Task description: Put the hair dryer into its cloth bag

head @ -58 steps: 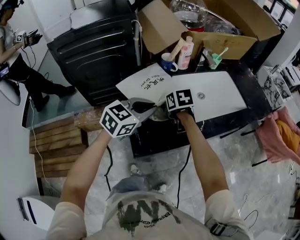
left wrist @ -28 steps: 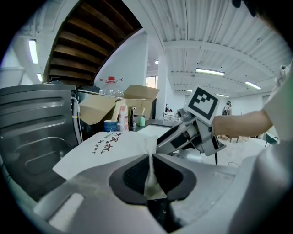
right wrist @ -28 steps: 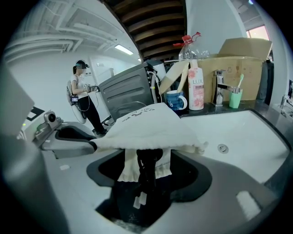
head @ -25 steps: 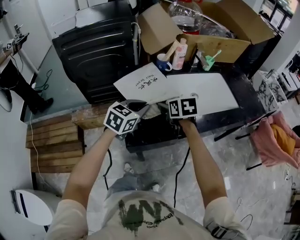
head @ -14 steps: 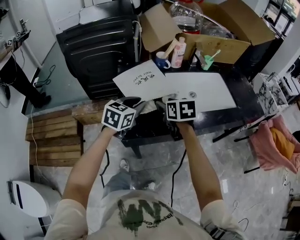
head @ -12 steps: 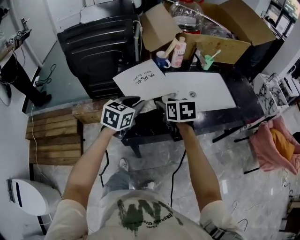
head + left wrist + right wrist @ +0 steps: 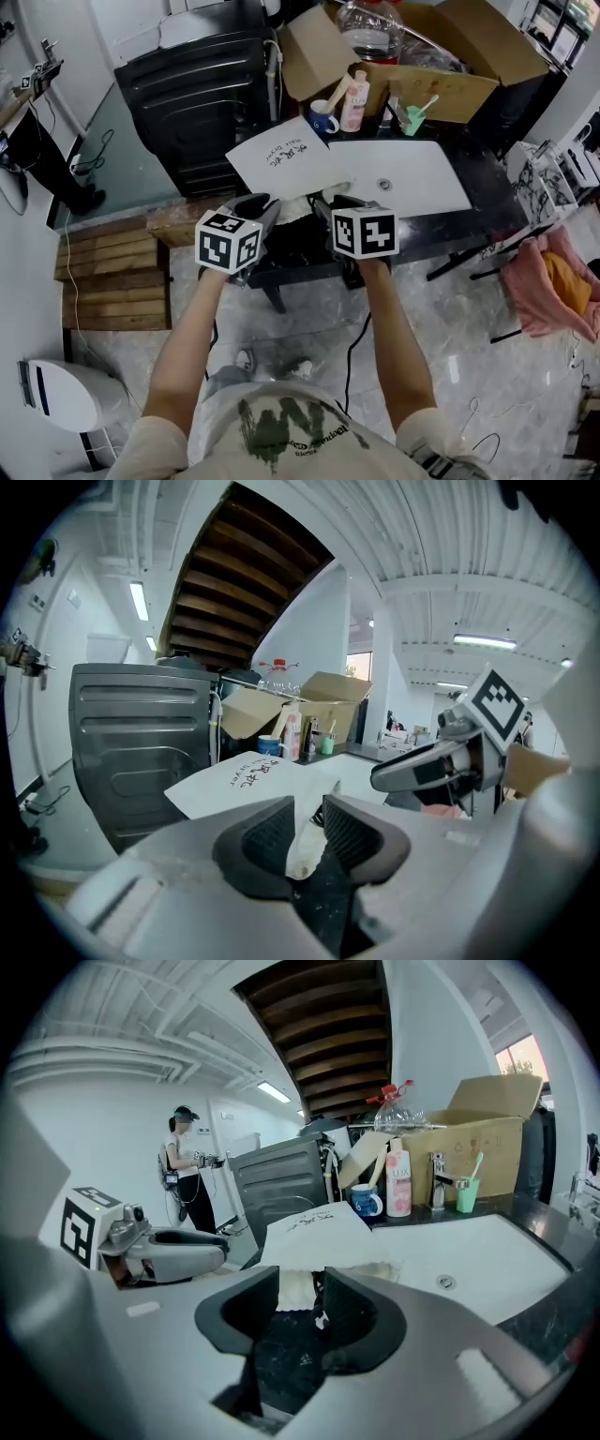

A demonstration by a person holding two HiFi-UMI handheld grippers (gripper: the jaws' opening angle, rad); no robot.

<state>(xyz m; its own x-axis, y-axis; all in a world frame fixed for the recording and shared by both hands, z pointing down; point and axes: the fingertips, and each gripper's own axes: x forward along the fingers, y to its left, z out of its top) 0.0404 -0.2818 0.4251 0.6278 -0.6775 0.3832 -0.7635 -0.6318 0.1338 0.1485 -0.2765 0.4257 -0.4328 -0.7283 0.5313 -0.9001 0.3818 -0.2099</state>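
At the bench (image 7: 487,173) front, jaws of the left gripper (image 7: 307,822) just widened, the right gripper's (image 7: 302,1302) just closed in, both nipping only the cloth bag's (image 7: 281,159) thin rim, so it could easily slip free.

Cloth bag (image 7: 281,161): "Hair Dryer" (faint)

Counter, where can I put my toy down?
Free: the white sink right of the bag, and the dark counter strip right of that. Crowded: the back edge, with mug, bottle, green cup and box.
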